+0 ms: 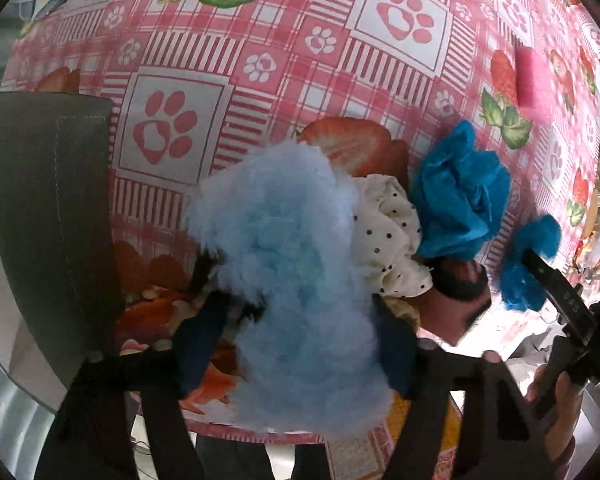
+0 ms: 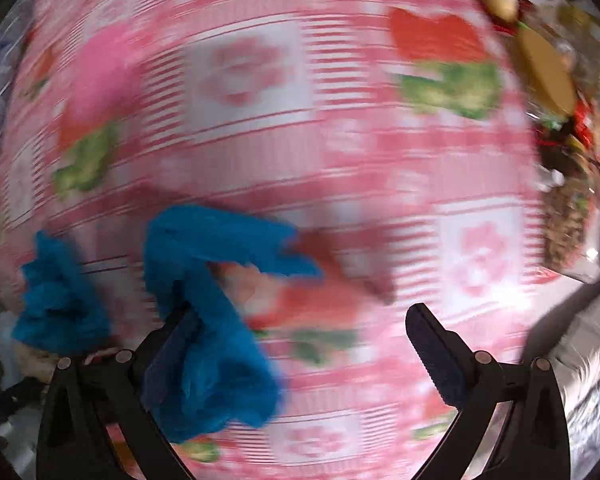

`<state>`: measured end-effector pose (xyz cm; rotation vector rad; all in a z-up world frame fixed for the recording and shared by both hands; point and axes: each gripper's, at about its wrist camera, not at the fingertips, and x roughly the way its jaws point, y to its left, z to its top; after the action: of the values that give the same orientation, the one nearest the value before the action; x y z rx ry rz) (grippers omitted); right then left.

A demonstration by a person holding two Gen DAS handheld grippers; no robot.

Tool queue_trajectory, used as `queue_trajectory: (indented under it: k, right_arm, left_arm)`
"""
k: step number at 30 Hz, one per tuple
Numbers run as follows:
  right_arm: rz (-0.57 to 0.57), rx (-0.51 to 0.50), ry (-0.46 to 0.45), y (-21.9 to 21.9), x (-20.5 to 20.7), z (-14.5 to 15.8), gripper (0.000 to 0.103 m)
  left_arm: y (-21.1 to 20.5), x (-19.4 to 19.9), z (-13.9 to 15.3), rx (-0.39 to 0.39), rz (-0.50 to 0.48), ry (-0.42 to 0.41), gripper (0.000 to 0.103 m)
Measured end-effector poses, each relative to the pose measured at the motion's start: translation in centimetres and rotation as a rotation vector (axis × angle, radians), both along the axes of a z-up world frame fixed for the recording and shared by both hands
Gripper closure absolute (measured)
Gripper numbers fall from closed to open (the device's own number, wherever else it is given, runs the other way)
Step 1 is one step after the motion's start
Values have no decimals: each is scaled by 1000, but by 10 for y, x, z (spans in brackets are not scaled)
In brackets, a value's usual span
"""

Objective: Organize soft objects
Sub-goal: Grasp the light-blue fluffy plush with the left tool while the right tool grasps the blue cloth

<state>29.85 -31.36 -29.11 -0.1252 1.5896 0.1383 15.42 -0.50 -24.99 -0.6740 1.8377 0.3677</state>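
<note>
The left tongs (image 1: 300, 344) squeeze a fluffy light blue puff (image 1: 292, 248) between their two fingers, near the close edge of the pink paw-print surface (image 1: 260, 92). Just right of the puff lies a white dotted cloth (image 1: 392, 236), then a crumpled blue cloth (image 1: 460, 196). The right tongs (image 2: 300, 356) stand wide. A blurry blue cloth (image 2: 212, 320) drapes over their left finger only.
</note>
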Motion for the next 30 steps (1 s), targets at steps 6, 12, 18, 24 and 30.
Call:
queue_trajectory:
  k: [6,12,18,24,30]
  right_arm:
    - [63,139,-8,-2,-2,11,0]
    - [196,85,-7,36,-20,-7,0]
    - [296,22,-94,52,-44,0,63]
    - [284,108,-68,37,-38,16,82]
    - [243,163,-49,28,-41,23,82]
  left_arm:
    - [-5,2,15,19,-27,-61,51]
    - [-3,12,42,78,-70,-151,57]
    - [7,15,76,104,-76,-257,65]
    - [-4,15,71,96,-107,-242,64]
    - [8,7,33,-15,61,-145,44]
